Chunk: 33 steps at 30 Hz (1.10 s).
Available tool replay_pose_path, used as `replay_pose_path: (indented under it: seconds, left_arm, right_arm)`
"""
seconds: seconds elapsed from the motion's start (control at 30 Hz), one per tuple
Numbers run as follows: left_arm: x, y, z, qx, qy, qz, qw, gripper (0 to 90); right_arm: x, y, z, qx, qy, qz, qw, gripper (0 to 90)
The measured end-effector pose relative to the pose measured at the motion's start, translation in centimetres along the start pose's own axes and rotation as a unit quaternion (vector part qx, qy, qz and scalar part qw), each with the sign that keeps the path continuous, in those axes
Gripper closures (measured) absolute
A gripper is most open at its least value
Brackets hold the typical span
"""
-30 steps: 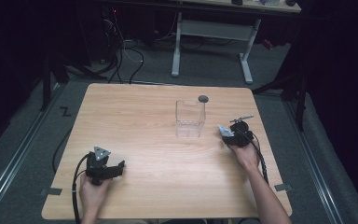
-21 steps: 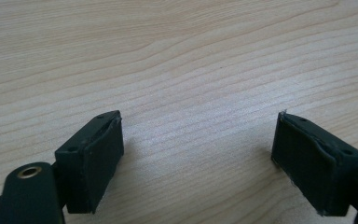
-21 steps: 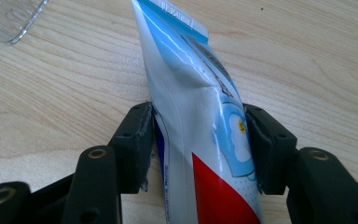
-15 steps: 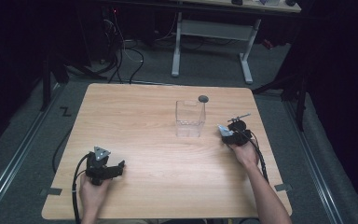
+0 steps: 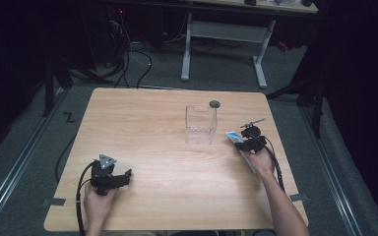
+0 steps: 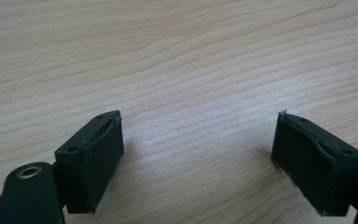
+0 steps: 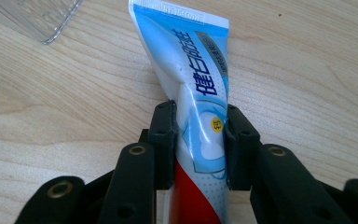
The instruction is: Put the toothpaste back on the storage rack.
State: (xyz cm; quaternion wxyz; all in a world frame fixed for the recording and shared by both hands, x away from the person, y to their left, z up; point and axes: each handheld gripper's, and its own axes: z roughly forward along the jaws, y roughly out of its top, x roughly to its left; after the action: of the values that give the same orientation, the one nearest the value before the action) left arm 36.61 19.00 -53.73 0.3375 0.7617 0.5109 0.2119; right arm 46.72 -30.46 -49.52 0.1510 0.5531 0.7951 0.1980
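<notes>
Blue-and-white toothpaste tube (image 7: 193,93) is seen clamped between the right gripper (image 7: 199,140) jaws, long axis along them, crimped end pointing ahead toward clear box (image 5: 200,125). Printed characters are legible in the right gripper view. Left gripper (image 6: 198,154) jaws are spread apart over bare table (image 6: 177,56).

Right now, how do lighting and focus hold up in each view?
High view: table evenly lit, surroundings very dark, clear box faint. Left gripper view: sheen on the wood, near jaws soft. Right gripper view: toothpaste tube bright and sharp, jaws slightly blurred.
</notes>
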Motion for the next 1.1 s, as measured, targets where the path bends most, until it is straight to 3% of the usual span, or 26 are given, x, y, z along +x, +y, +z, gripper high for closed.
replay_pose_path:
  seconds: [0.3,0.87,1.1]
  left_arm:
    - [0.0,0.0,0.0,0.000,0.000,0.000,1.0000,17.1]
    - [0.0,0.0,0.0,0.000,0.000,0.000,1.0000,17.1]
    - [0.0,0.0,0.0,0.000,0.000,0.001,1.0000,17.1]
  right_arm:
    - [0.2,0.1,0.0,0.004,-0.003,-0.011,0.9999,70.7]
    - [-0.4,0.0,-0.3,-0.005,0.023,0.007,0.9997,71.4]
    - [-0.4,-0.1,-1.0,-0.028,0.056,0.018,0.9979,71.3]
